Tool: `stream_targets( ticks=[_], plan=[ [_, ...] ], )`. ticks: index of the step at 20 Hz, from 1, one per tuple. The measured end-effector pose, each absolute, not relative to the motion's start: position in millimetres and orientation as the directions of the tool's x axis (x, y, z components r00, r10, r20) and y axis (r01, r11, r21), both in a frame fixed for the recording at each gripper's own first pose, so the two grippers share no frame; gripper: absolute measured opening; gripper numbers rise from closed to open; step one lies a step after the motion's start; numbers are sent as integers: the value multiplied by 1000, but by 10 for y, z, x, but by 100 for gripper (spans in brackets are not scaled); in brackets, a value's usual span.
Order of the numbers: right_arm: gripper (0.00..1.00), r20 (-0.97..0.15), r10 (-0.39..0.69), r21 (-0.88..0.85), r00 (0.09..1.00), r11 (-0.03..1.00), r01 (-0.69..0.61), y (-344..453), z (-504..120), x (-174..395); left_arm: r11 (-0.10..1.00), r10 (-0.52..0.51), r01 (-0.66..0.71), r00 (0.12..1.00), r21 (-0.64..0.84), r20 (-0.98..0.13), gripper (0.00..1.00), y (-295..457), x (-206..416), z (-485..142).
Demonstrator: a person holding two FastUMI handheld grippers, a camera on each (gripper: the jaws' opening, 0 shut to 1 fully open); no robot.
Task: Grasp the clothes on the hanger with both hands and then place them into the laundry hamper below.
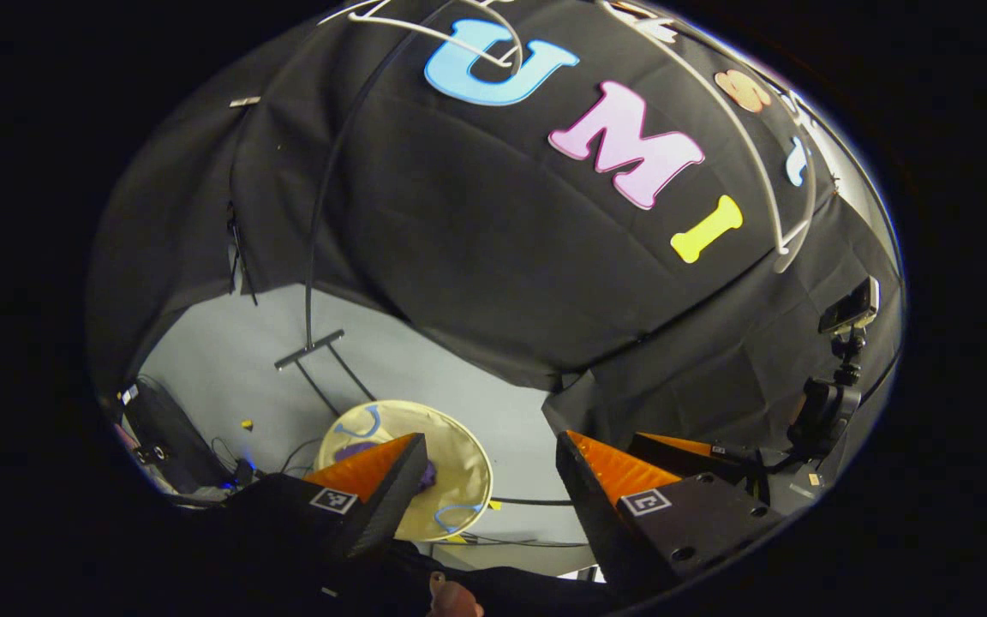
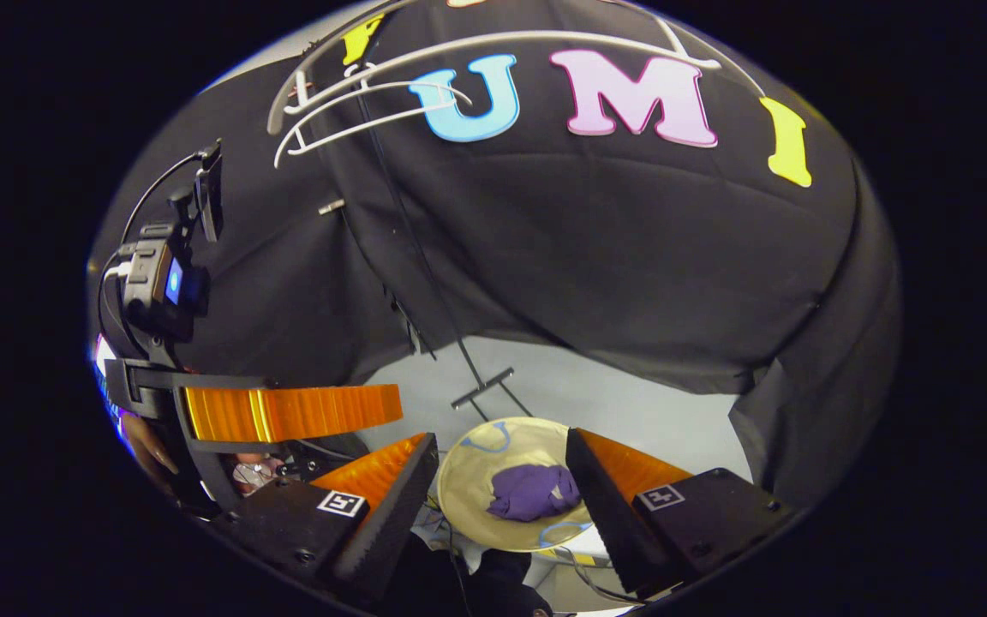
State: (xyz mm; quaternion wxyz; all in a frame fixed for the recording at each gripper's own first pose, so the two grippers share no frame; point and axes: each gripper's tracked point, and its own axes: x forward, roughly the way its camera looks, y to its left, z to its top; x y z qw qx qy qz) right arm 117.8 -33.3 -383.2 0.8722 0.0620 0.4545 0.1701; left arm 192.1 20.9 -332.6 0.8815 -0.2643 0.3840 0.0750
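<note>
Left gripper view: left tongs [image 1: 489, 467] held apart, nothing between the fingers, raised well above the floor. Laundry hamper [image 1: 459, 467] seen far below through the gap — pale round rim, a sliver of the purple clothes [image 1: 356, 449] inside, partly hidden by the left finger. White hanger [image 1: 780, 184] arcing bare across the upper right. Right tongs [image 1: 673, 447] just beside, on the right. Judged from this, drop done; best now to keep the fingers wide and back away level, no dipping toward the rim.

Right gripper view: right tongs [image 2: 502, 480] likewise spread, empty. Purple clothes [image 2: 535, 492] lying bunched in the middle of the hamper [image 2: 468, 488], well inside the rim, nothing draped over the edge. Bare hanger [image 2: 493, 38] overhead, a second one beneath it. Left tongs [image 2: 288, 413] close on the left — tightest spot, so worth parting sideways slowly. Rack foot [image 2: 481, 387] and cables on the grey floor [image 2: 648, 411] behind the hamper; open room above and toward the right.
</note>
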Motion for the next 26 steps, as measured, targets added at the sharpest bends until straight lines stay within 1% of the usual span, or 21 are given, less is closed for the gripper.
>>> stream_targets(
  ticks=[5, 8, 12, 14, 16, 19, 20, 21, 22, 24, 25, 26],
  plan=[
    [99, -671, 349, 241, 654, 937, -252, -130, -3222, 1145, 894, -58, -224, 800, -387, -598, 95, 398, 1686, -2571],
    [99, -564, 327, 220, 758, 945, -244, 41, -2678, 1151, 938, -39, -143, 863, -316, -505, 96, 548, 1476, -2036],
    [98, -312, 257, 208, 915, 958, -198, 183, -1739, 1107, 985, -33, -10, 968, -169, -248, 96, 616, 1178, -994],
    [98, -187, 208, 194, 960, 966, -171, 184, -1333, 941, 992, -54, 41, 992, -116, -113, 95, 553, 945, -611],
    [98, -97, 157, 169, 983, 976, -139, 165, -1021, 685, 994, -66, 64, 998, -85, -15, 95, 529, 757, -357],
    [98, -37, 85, 128, 996, 989, -80, 173, -757, 388, 998, -46, 48, 997, -44, 59, 95, 561, 466, -137],
    [97, -22, 68, 119, 997, 991, -65, 182, -697, 316, 999, -41, 43, 996, -33, 75, 95, 541, 360, -73],
    [97, -16, 55, 115, 998, 992, -53, 205, -660, 254, 998, -45, 48, 996, -31, 77, 98, 497, 284, -42],
    [100, -15, 51, 115, 999, 992, -49, 225, -640, 206, 998, -56, 59, 995, -35, 78, 95, 514, 310, -35],
    [100, -7, 51, 111, 999, 993, -50, 260, -605, 132, 995, -78, 82, 994, -48, 81, 95, 574, 348, -20],
    [97, 13, 48, 108, 999, 993, -49, 255, -536, 131, 995, -81, 86, 993, -54, 91, 95, 592, 355, 6],
    [98, 25, 36, 109, 999, 993, -39, 218, -479, 147, 993, -92, 98, 991, -59, 99, 95, 581, 344, 2]
  ],
)
